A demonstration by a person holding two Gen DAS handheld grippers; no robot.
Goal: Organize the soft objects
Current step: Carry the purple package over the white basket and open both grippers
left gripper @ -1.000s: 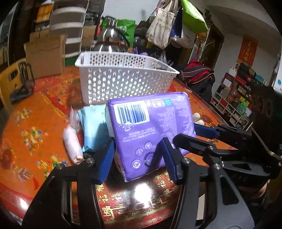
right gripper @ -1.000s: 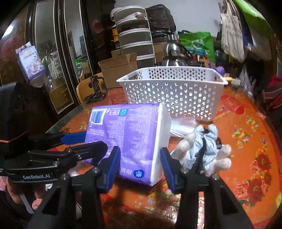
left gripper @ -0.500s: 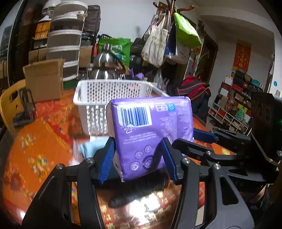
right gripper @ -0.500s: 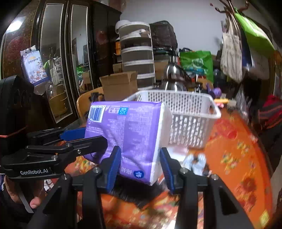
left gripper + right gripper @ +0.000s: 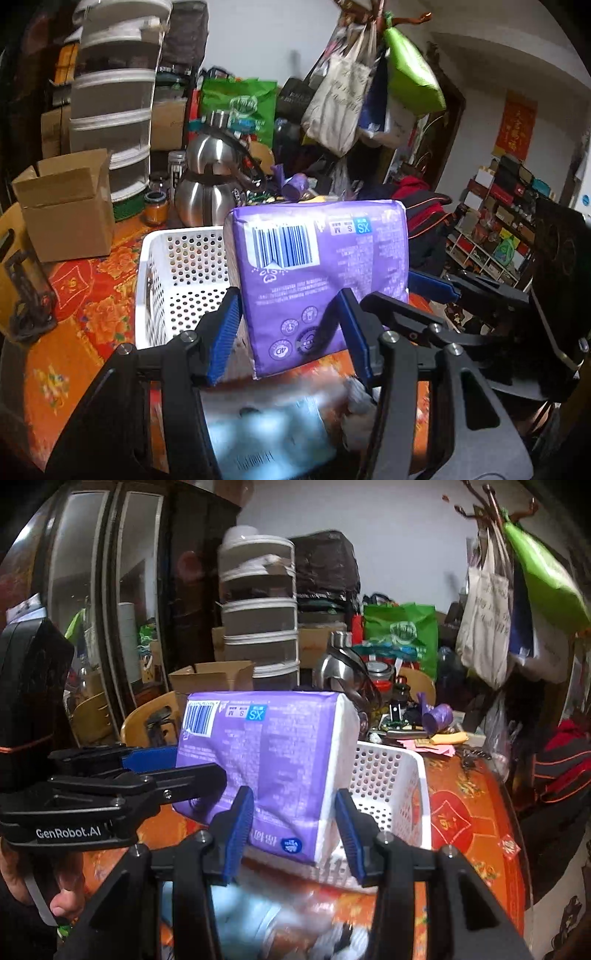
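Both grippers are clamped on the same purple pack [image 5: 321, 280], left gripper [image 5: 290, 332] pinching one end and right gripper [image 5: 293, 830] squeezing the other, so it's held up off the table between them. The white basket [image 5: 177, 273] sits just ahead of and below the pack, and a blurry light blue packet [image 5: 266, 428] lies right under the left fingers

Glossy purple plastic-wrapped pack [image 5: 321, 273], white perforated plastic basket [image 5: 177, 280], shiny steel kettle [image 5: 208, 188], matt cardboard box [image 5: 66, 206]
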